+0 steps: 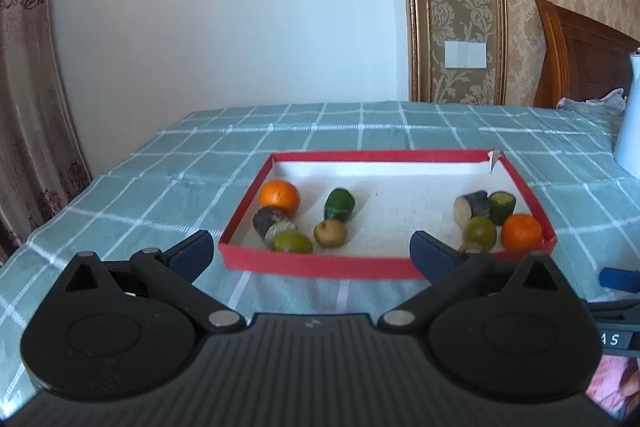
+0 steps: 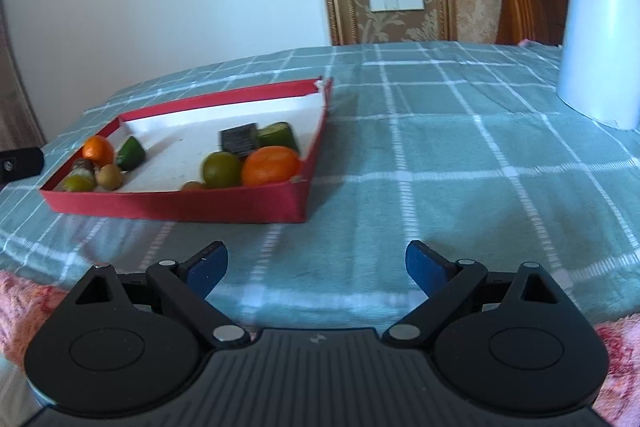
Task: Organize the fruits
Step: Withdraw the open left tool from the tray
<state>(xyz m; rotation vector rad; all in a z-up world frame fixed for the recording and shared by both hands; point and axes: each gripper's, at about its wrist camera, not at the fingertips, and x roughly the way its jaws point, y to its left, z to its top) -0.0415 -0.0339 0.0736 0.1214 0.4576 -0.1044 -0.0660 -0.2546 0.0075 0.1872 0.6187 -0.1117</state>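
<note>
Fruits sit in two clusters inside the red tray (image 1: 316, 265), at its 9 o'clock (image 1: 280, 197) and 3 o'clock (image 1: 522, 231) ends, while the left gripper (image 1: 312, 251) and right gripper (image 2: 316, 265) hover wide open and empty, so I judge the next move is a reach in for one piece.

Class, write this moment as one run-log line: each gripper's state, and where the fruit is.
left gripper: open, empty | right gripper: open, empty | fruit: two groups inside red tray | oranges: one per group
</note>
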